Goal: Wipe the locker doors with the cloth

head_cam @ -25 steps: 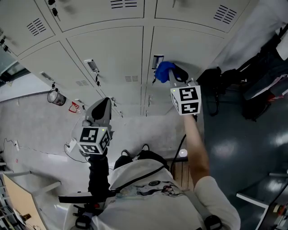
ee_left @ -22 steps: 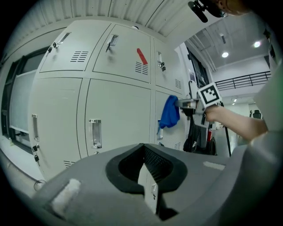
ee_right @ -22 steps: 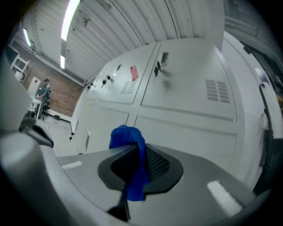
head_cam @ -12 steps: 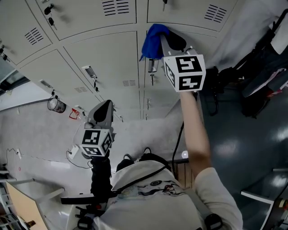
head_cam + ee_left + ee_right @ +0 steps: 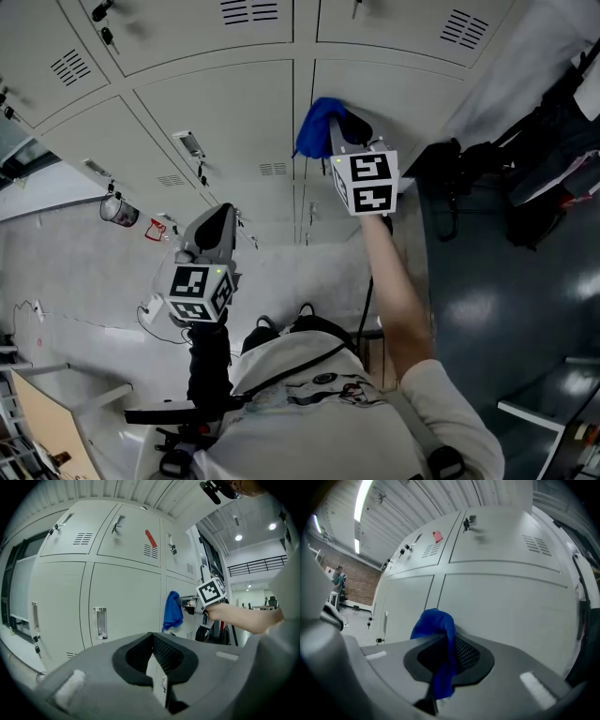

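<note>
A blue cloth (image 5: 317, 122) is pressed against the grey locker door (image 5: 384, 103) near the seam between two doors. My right gripper (image 5: 336, 134) is shut on it, at the end of an outstretched arm. In the right gripper view the cloth (image 5: 436, 632) hangs bunched through the closed jaws of the right gripper (image 5: 444, 654), with the locker door (image 5: 506, 606) just behind. My left gripper (image 5: 217, 217) is held lower and to the left, away from the doors. Its jaws are shut and empty in the left gripper view (image 5: 153, 657), where the cloth (image 5: 173, 611) shows in the distance.
Locker handles with keys (image 5: 191, 146) stick out from the doors on the left. A metal mug (image 5: 117, 208) and a red tag (image 5: 155, 225) hang lower down. Dark bags and clothing (image 5: 534, 178) fill the floor at right. My feet (image 5: 281, 323) stand near the locker base.
The right gripper swept the cloth up the locker door, then came back down a little. The left gripper stayed roughly where it was.
</note>
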The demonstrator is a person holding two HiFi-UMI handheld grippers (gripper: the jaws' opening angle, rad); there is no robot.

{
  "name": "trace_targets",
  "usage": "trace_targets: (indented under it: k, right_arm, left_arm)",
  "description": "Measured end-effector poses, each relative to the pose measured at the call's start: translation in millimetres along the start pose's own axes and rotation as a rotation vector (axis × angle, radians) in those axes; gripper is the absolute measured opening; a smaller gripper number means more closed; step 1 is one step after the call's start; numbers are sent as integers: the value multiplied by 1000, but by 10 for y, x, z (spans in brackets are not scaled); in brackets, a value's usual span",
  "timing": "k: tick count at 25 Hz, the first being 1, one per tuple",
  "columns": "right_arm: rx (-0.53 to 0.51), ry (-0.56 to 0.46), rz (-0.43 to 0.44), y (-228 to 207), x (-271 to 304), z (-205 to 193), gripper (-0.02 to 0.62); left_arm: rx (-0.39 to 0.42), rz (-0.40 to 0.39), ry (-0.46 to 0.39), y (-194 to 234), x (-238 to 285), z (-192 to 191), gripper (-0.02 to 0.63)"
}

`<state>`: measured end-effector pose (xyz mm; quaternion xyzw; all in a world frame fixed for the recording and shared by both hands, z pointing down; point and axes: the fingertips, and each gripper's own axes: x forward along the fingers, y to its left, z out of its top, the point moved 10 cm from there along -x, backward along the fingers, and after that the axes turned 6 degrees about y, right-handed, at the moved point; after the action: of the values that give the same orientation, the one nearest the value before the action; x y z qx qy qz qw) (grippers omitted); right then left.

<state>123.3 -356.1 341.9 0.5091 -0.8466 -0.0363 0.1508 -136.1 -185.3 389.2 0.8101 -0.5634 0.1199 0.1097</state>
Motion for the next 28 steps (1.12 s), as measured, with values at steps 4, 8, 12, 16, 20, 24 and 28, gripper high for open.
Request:
trace_targets:
  k: [4, 8, 12, 16, 20, 24, 28]
  right_arm:
    - [12, -2, -6, 108, 58, -226, 35]
    - [-16, -4, -17, 169, 25, -238, 35]
    - [-14, 77, -3, 231, 95, -486, 35]
    - [35, 154, 17, 246, 212, -839, 35]
    - [57, 172, 26, 299, 229, -1019, 34]
    - [68, 207, 45, 396, 191, -1112, 34]
    - [61, 200, 46, 410, 229, -1168, 34]
  left_arm:
    - [-1, -4, 6, -8, 28, -11, 0]
    - [-1, 1, 9, 4, 32, -16, 0]
    - [-3, 4, 13, 23, 36, -29, 0]
    - [-5, 5, 19, 34, 44, -44, 0]
    - [-6, 7, 25, 52, 66, -58, 0]
    - [-6, 3, 26, 51, 92, -60, 0]
    - [-4, -4, 26, 49, 119, -49, 0]
